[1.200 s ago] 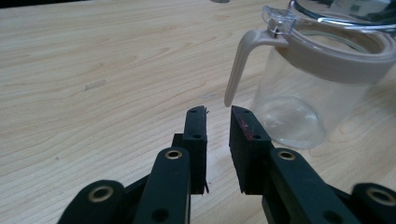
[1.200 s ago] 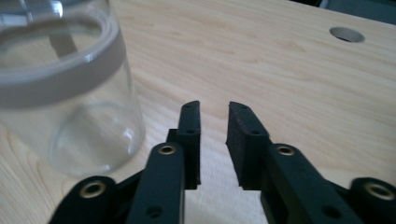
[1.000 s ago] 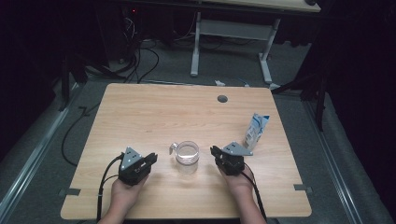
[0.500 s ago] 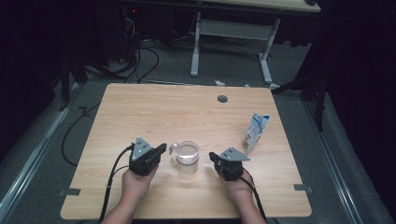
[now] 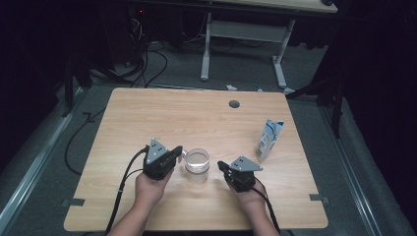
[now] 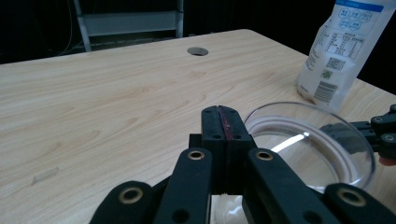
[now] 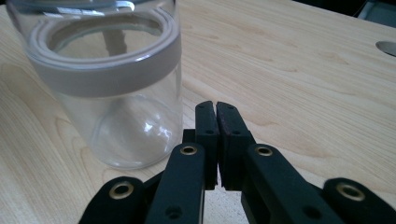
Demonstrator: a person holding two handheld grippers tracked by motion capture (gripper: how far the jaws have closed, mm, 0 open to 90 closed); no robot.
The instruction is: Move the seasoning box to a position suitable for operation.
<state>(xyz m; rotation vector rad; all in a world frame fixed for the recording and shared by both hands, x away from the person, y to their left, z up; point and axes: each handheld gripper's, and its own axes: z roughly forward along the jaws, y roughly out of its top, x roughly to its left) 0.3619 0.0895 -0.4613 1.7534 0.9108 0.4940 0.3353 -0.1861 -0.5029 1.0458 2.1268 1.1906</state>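
Standing near the middle of the tabletop (image 5: 147,118), toward its near edge, a clear jar (image 5: 197,165) is seen between the two tongs. The left tongs (image 5: 178,150) are held just left of the jar's rim, with the jaws pressed together and nothing between them; whether the tip touches the rim cannot be told. In the left gripper view the closed left tongs (image 6: 222,122) are raised beside the jar's round mouth (image 6: 308,140). The right tongs (image 5: 221,166) are held just right of the jar, low, apart from the glass, and their jaws too are together and empty. In the right gripper view the jar (image 7: 112,84) is shown upright, with a grey band below its mouth. A white pouch (image 5: 269,139) is stood farther right, well apart.
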